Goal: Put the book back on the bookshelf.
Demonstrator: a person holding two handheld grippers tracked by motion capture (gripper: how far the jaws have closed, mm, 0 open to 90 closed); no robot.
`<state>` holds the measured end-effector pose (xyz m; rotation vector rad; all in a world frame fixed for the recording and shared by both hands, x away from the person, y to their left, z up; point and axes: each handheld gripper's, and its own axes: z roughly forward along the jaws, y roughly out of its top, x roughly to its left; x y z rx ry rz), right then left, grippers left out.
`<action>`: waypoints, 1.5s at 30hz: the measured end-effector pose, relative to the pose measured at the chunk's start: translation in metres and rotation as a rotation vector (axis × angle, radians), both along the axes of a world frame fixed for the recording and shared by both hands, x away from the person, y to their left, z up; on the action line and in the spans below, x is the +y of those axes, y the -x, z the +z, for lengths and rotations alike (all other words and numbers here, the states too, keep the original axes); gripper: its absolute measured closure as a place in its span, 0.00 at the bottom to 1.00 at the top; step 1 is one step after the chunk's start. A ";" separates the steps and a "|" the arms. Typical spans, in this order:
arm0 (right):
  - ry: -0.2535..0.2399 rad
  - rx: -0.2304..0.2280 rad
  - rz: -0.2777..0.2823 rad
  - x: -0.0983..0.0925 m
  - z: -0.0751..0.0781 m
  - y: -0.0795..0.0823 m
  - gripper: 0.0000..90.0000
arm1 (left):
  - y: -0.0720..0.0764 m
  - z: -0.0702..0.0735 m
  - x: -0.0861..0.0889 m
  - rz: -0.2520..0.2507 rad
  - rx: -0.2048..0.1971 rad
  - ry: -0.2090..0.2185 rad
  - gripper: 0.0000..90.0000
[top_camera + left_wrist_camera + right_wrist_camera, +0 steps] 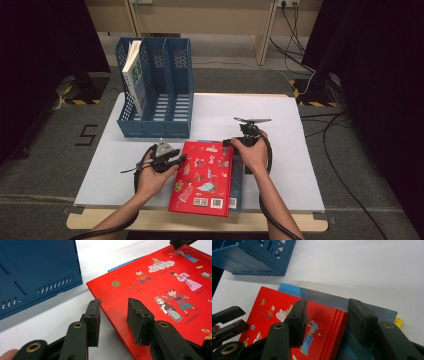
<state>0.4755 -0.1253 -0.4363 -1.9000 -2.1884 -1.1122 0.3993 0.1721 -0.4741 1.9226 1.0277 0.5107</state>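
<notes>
Red book: your glossy red picture book with cartoon figures [202, 177] lies flat near the front edge of the white surface [295, 165], on top of a blue book [367, 307] that sticks out at its right side and far end; a bit of yellow [398, 322] shows under that one.
Left tongs: your left tongs [181, 159] sit at the red book's left edge. In the left gripper view the jaws straddle that edge, one over the surface, one over the cover, with a clear gap either side, so partly open and nothing pinched.
Right tongs: your right tongs [231, 143] are at the book's far right corner. In the right gripper view the jaws stand wide apart, one over the red cover, one over the blue book, gripping neither.
File rack: the blue plastic three-slot file rack [165, 95] stands at the back left, well apart from the books, with a white-and-green book [133, 75] upright in its left slot.
</notes>
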 end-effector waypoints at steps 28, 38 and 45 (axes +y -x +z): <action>-0.048 0.102 0.008 -0.002 -0.003 -0.002 0.59 | 0.000 -0.001 0.000 0.002 0.007 0.003 0.70; -0.095 0.090 0.002 -0.007 0.006 -0.002 0.69 | -0.001 -0.004 0.002 0.009 0.022 0.011 0.70; -0.093 0.080 0.011 0.000 0.015 -0.003 0.70 | -0.001 -0.006 0.004 0.017 0.032 0.008 0.70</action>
